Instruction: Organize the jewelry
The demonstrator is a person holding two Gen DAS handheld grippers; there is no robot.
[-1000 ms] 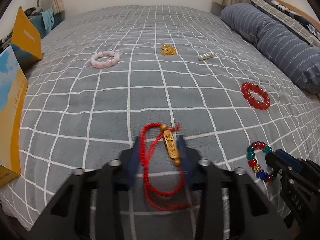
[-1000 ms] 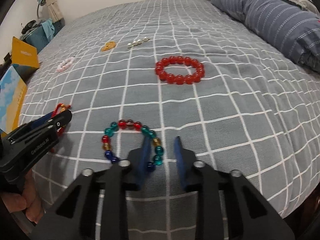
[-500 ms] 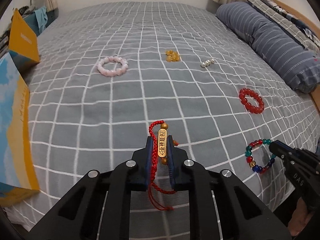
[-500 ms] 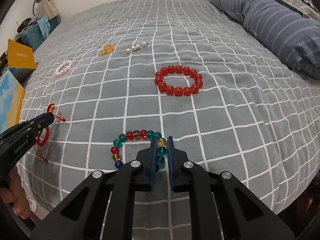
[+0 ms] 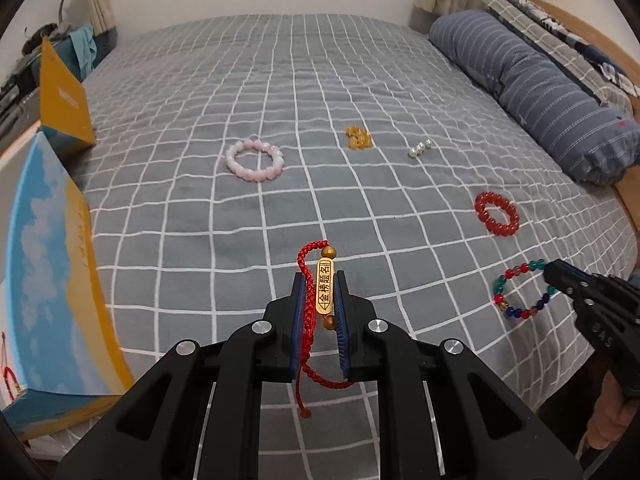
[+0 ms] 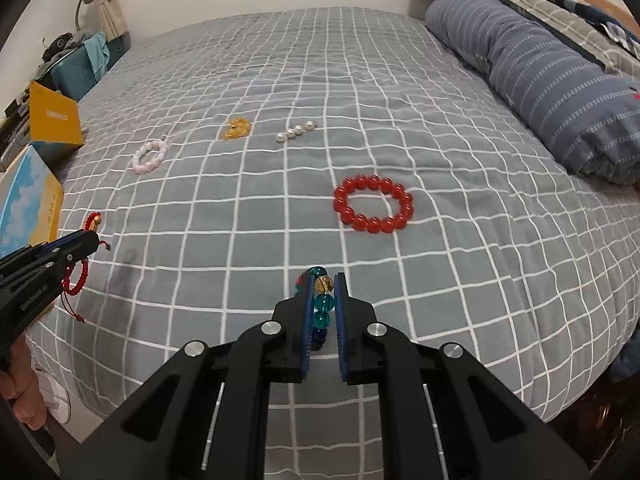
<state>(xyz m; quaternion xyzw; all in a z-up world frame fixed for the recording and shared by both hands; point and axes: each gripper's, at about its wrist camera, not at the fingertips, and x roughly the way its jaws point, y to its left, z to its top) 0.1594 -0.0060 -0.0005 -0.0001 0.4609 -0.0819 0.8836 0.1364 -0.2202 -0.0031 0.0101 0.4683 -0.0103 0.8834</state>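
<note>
My left gripper (image 5: 320, 280) is shut on a red cord bracelet with a gold tag (image 5: 324, 294) and holds it above the grey checked bed; its cord hangs down. It also shows in the right wrist view (image 6: 76, 276). My right gripper (image 6: 323, 280) is shut on a multicolour bead bracelet (image 6: 322, 304), lifted off the bed; it also shows in the left wrist view (image 5: 520, 292). A red bead bracelet (image 6: 373, 204), a pink bead bracelet (image 5: 254, 160), an amber bead cluster (image 5: 358, 138) and a short pearl string (image 5: 419, 148) lie on the bed.
A blue and yellow box (image 5: 48, 280) stands at the left bed edge, with an open orange box (image 5: 66, 100) behind it. A striped blue bolster (image 5: 540, 92) lies along the right side. A wall and curtains are at the far end.
Both grippers closed on their bracelets, the left on the red cord one and the right on the multicolour one, and lifted them off the bed.
</note>
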